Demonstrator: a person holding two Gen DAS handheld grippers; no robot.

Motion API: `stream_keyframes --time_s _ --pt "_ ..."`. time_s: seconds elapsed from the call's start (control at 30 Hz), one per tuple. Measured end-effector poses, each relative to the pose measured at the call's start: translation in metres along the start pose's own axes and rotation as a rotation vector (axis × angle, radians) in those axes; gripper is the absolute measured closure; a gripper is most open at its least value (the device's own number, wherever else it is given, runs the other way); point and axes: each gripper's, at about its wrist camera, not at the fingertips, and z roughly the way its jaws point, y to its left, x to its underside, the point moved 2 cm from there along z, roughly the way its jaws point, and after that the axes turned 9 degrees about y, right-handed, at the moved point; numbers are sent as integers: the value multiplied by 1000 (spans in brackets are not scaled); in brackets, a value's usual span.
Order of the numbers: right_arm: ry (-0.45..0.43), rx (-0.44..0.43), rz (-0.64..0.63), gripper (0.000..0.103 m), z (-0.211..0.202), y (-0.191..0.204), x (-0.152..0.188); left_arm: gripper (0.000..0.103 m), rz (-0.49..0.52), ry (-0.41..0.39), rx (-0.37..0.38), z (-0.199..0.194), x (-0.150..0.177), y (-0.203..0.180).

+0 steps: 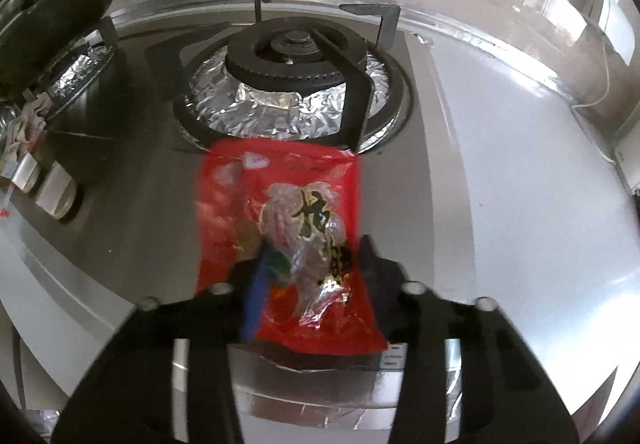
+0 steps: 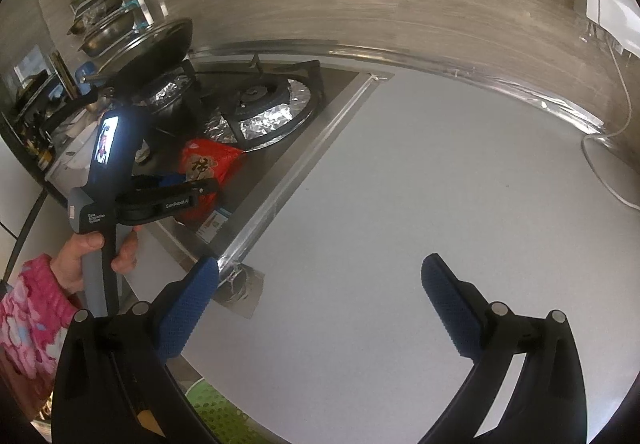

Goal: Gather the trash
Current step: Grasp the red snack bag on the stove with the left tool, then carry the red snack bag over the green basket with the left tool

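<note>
Left hand-held gripper [image 1: 308, 264] sits closest to the lens, fingers closed in on the red snack wrapper [image 1: 280, 220]; whether it's fully pinched I can't tell from the wrist view, the right wrist view suggests it's clamped. Wrapper is at the front edge of the stove top [image 1: 132, 204], just short of the foil-lined burner [image 1: 288, 84]; lifted or still resting on the steel, can't tell. Right hand-held gripper [image 2: 320, 304] is wide open, holding nothing, hovering over the grey surface [image 2: 400, 204] beside the stove. Lidded wok [image 1: 60, 16] sits on the other burner, not involved. Progress, my read: early, first piece grasped at best, nothing binned. No bin or bag visible in either view, so drop-off is still to find. No other obvious trash on the grey surface.
</note>
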Motion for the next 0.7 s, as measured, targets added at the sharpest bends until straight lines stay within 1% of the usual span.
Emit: stream_keyframes --time_s 0.03,0.07,0.13,0.17,0.3,0.4,0.57,0.7 --pt "-1 -1 -1 2 -1 1 0 80 -2 -1 7 1 0 0" --pt "-3 -1 -3 2 -1 2 -1 89 -5 -3 15 0 0 -1" --pt "-4 0 -5 2 -2 4 -2 95 0 -7 22 0 1 -3" --pt "-5 1 -5 2 -3 5 -2 96 3 -12 12 -1 2 -5" --pt "-10 -1 -10 2 -5 6 -2 98 15 -23 1 -5 5 -10" --pt "-14 -3 -10 2 -8 7 0 98 33 -50 5 -18 10 -18" --pt "-22 -2 -11 2 -16 8 6 98 62 -93 50 -48 23 -36" --pt "-22 3 -14 2 -23 7 16 98 110 -123 96 -79 47 -63"
